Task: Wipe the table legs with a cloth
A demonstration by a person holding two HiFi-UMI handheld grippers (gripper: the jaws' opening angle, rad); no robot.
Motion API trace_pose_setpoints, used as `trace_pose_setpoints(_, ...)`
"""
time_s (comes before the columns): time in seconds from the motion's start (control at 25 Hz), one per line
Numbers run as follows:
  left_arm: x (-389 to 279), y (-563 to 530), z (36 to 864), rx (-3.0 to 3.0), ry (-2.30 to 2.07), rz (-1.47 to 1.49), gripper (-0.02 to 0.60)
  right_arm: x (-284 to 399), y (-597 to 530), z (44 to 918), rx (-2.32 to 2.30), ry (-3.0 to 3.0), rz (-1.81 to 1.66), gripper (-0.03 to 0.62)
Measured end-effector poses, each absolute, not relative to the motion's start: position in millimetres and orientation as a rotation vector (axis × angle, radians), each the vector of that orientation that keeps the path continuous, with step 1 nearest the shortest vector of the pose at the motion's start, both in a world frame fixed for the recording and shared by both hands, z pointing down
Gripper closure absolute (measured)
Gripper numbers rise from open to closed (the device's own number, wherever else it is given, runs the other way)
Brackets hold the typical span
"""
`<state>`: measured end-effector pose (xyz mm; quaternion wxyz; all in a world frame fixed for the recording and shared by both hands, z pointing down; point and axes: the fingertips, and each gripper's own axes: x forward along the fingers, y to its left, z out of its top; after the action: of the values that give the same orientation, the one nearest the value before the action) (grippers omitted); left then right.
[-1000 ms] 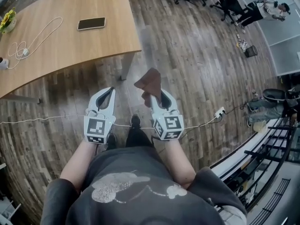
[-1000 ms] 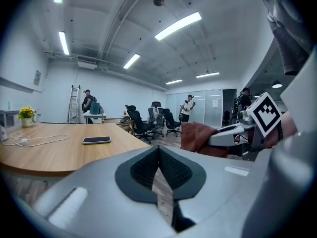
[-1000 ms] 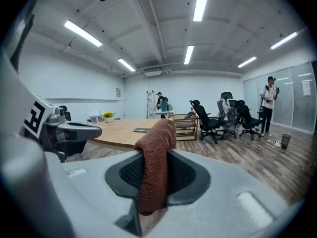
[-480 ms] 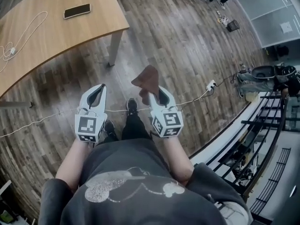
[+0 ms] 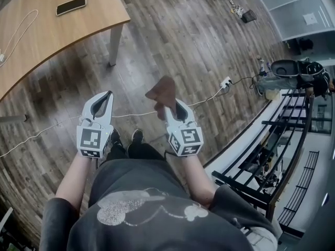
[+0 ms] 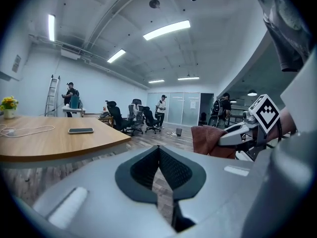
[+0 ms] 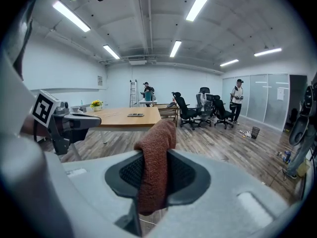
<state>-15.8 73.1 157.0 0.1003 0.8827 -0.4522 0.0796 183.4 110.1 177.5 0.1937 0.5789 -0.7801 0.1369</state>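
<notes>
While the person stood on the brown wooden plank floor (image 5: 178,35), each hand held a grey claw out in front of the body. The right gripper (image 5: 174,109) had its jaws squeezed tight on a reddish-brown fuzzy cloth (image 5: 163,91). The cloth stuck up out of the jaws toward 12 o'clock and flopped over at the top. A bit of it also hung down below the jaws in the right gripper view.

The left gripper (image 5: 104,96) sat at 9 o'clock from the right one, a little apart. Its jaws were closed together at the tips and nothing was between them.

The big light wooden table (image 5: 57,33) was at 11 o'clock from both claws. Its thin grey metal table leg (image 5: 112,45) stood under the corner, at 11 o'clock from the cloth and well apart from it. The cloth touched nothing but the jaws. A flat black phone (image 5: 71,6) lay on the table top. A thin white cord (image 5: 52,128) ran across the floor, passing under the claws in the head view, toward a white plug strip (image 5: 226,82) at 2 o'clock.
</notes>
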Motion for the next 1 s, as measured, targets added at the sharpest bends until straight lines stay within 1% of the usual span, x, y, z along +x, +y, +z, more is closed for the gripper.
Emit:
trace_pose_setpoints(0.32, 10.9, 98.5, 156.8, 2.601, -1.374, 0.255, 0.561, 181.4, 119.5, 181.8, 1.546, -2.28, 0.398, 0.503)
trace_pose_setpoints(0.68, 44.5, 134.4, 132.2, 2.576, -1.479, 0.238, 0.561, 175.8, 137.9, 156.2, 1.419, -2.488, 0.354, 0.503)
trace_pose_setpoints(1.0, 67.0, 203.0, 126.7, 2.522, -1.561, 0.231, 0.561, 195.9, 201.3, 163.2, 1.326, -2.526, 0.359, 0.503)
